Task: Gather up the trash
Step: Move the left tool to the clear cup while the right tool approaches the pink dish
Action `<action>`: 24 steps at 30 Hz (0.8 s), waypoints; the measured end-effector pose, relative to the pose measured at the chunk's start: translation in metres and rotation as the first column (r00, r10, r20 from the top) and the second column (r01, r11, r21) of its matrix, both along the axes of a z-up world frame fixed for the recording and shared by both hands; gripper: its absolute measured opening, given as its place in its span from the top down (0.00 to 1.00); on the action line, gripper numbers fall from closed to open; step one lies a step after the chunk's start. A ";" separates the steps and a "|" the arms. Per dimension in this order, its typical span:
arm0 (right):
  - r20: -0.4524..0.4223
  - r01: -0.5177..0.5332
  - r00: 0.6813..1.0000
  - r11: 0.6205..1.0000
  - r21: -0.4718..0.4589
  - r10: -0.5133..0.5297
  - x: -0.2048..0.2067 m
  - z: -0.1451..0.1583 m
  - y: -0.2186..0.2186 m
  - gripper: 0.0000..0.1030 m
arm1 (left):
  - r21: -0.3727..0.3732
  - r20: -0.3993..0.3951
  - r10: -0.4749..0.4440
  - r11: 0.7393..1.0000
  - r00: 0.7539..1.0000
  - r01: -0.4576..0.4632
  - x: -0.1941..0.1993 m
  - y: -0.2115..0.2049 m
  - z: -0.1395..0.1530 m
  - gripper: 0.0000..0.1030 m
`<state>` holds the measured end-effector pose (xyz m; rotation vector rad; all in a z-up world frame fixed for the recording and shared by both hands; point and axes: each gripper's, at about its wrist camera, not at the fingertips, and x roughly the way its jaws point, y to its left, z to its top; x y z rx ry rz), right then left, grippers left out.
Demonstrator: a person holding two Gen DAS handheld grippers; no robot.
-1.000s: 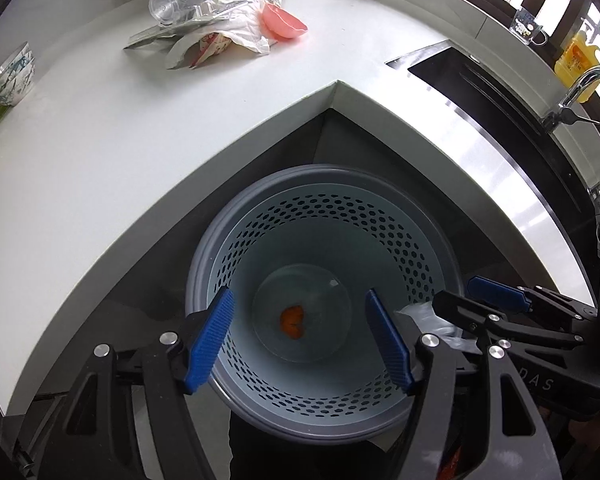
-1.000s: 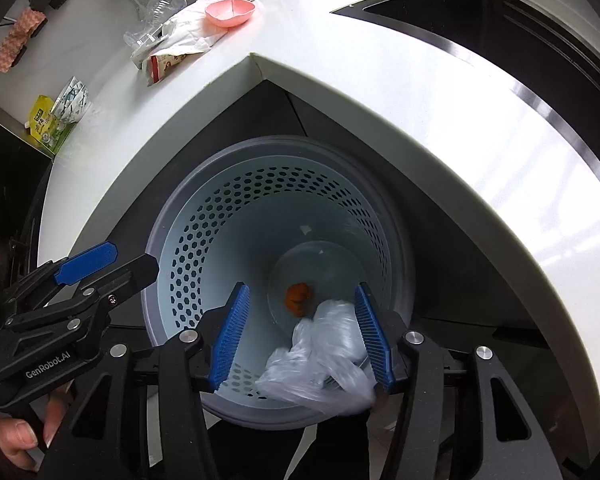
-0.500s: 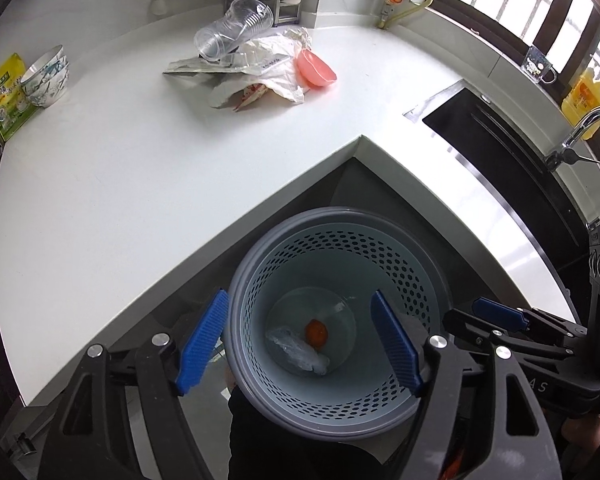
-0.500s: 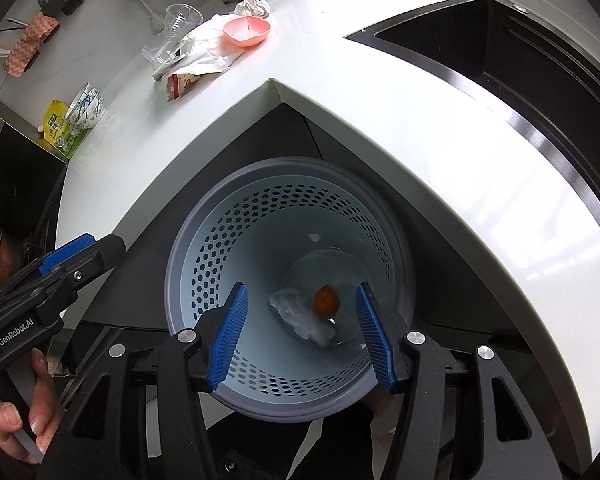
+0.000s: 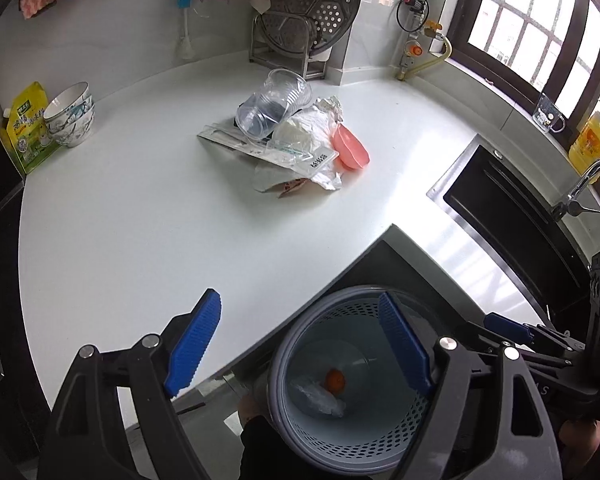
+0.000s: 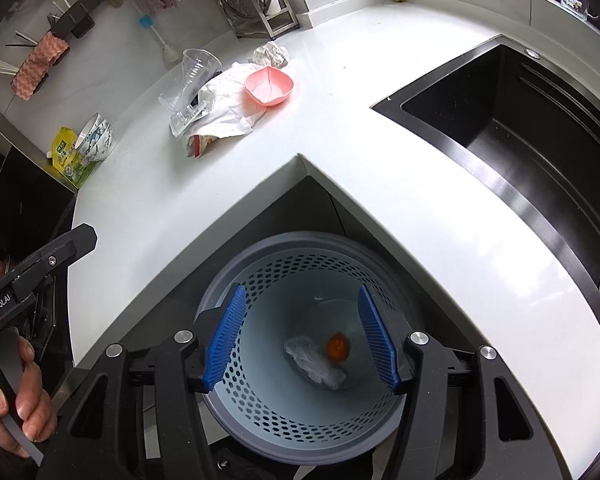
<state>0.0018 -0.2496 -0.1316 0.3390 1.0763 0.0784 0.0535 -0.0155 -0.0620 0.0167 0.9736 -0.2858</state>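
Bag (image 6: 315, 364) dropped into bin (image 6: 260, 400), below open right gripper (image 6: 302, 340).

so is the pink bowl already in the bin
No, the pink bowl sits on the white counter beside the crumpled wrappers, while the bin holds only a clear plastic bag and a small orange item.

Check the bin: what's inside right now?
The bin holds a crumpled clear plastic bag and a small orange piece, touching at the bottom. Whatever lies under the bag is covered. Both grippers are open and hold nothing.
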 end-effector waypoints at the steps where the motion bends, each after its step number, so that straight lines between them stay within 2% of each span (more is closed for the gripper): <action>1: 0.008 0.003 1.000 1.000 0.000 -0.003 0.004 0.002 0.000 0.45 | 0.000 0.007 -0.001 1.000 1.000 0.001 0.005 0.002 0.002 0.22; 9: 0.064 0.039 0.997 0.999 -0.012 -0.038 0.050 0.019 0.007 0.41 | -0.010 0.061 -0.015 1.000 0.998 0.016 0.050 0.017 0.021 0.17; 13: 0.089 0.067 0.994 0.998 -0.008 -0.066 0.079 0.022 0.008 0.35 | -0.015 0.090 -0.031 0.999 0.995 0.032 0.077 0.022 0.027 0.13; 24: 0.096 0.144 0.985 0.989 0.019 -0.146 0.155 0.012 0.006 0.33 | -0.005 0.097 -0.111 0.994 0.989 0.112 0.150 0.018 0.017 0.13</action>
